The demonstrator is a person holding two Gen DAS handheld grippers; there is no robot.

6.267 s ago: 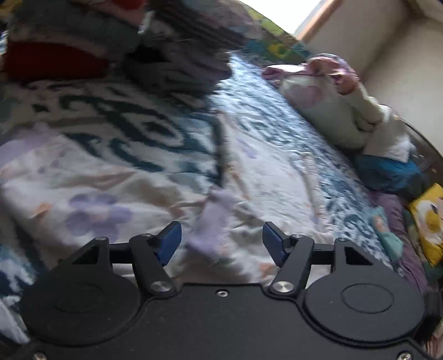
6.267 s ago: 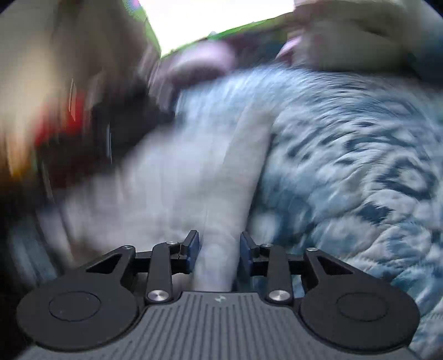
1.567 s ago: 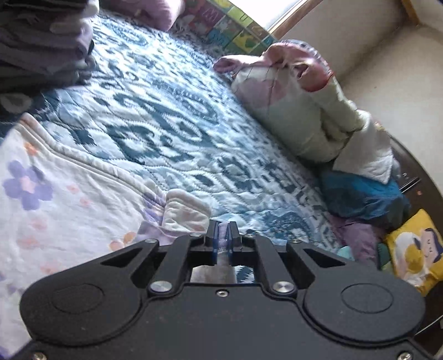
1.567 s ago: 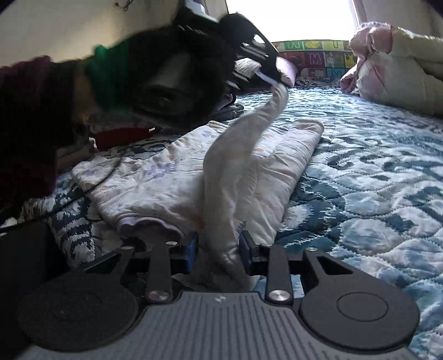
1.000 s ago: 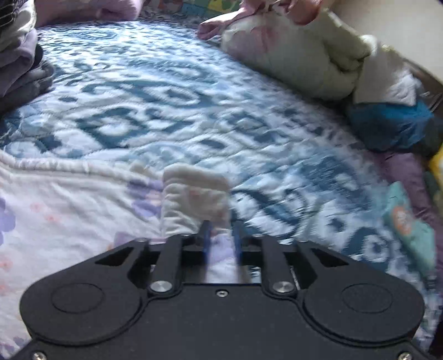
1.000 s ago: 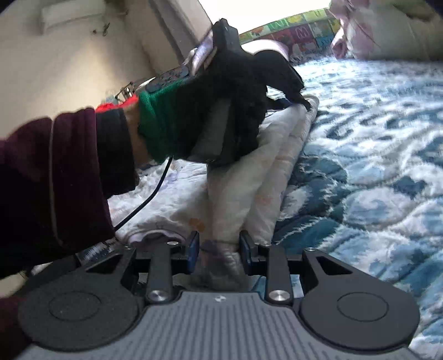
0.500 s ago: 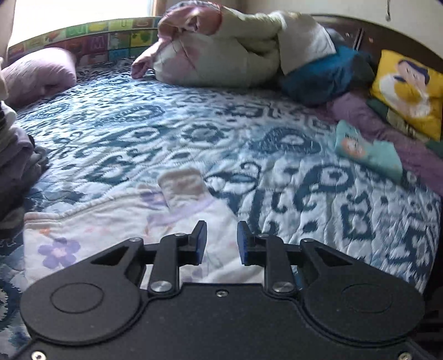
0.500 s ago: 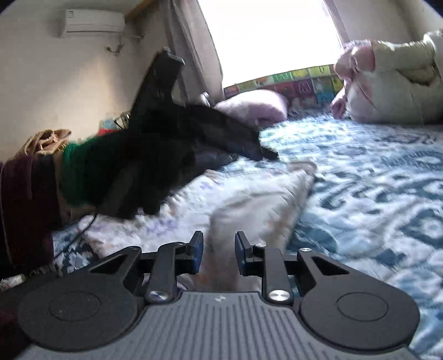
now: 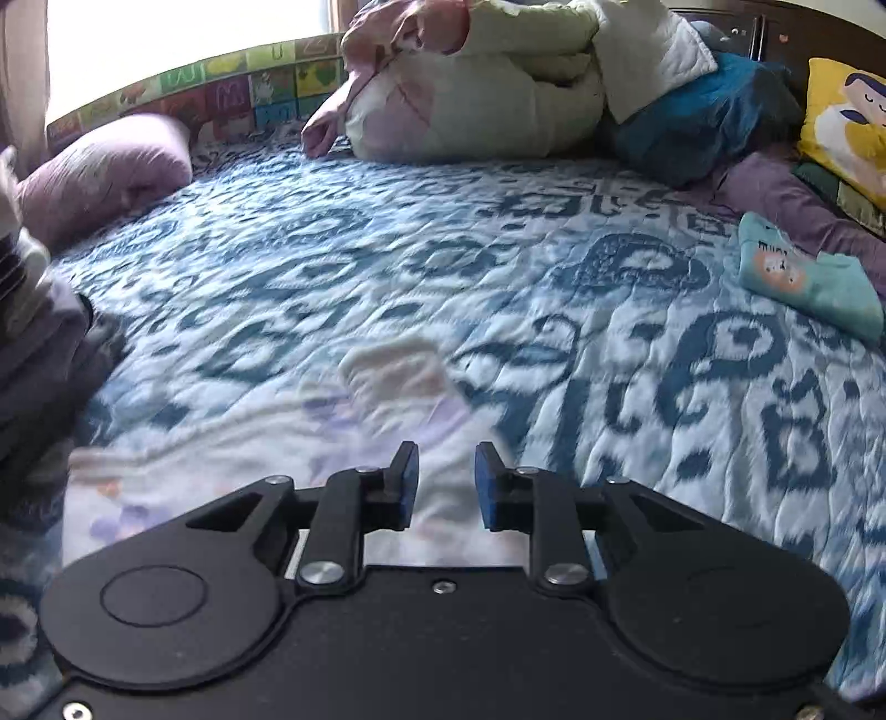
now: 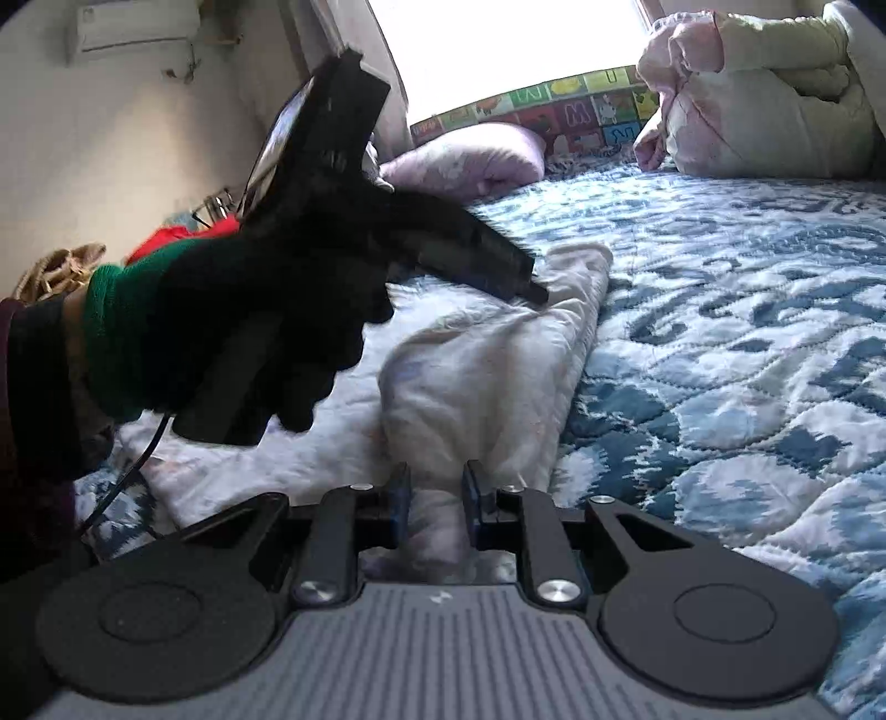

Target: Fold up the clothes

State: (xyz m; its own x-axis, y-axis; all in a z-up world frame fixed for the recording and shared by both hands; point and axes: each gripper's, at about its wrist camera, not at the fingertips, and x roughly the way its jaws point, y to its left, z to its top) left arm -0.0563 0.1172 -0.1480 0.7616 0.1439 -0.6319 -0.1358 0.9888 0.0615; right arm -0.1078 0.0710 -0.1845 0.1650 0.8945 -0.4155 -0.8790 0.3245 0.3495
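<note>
Left wrist cam sits low over the bed [image 9: 498,266], looking along its jaws twd the window [image 9: 183,39] end; garment just below the lens. Right wrist cam lower still, v. close to the cloth, also facing the window [image 10: 515,44]. Both share the bedspread, purple pillow [image 9: 105,166] [image 10: 470,152] and bundled quilt [image 9: 476,83] [image 10: 764,99] nr the window.

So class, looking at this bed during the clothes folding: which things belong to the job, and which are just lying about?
Part of the job:
- white floral garment
- left hand-held gripper, open above it
- right hand-held gripper, cloth between its fingers

Just lying about:
- purple pillow
- teal folded top
- yellow cushion
- rolled duvet
- blue quilt, the work surface
</note>
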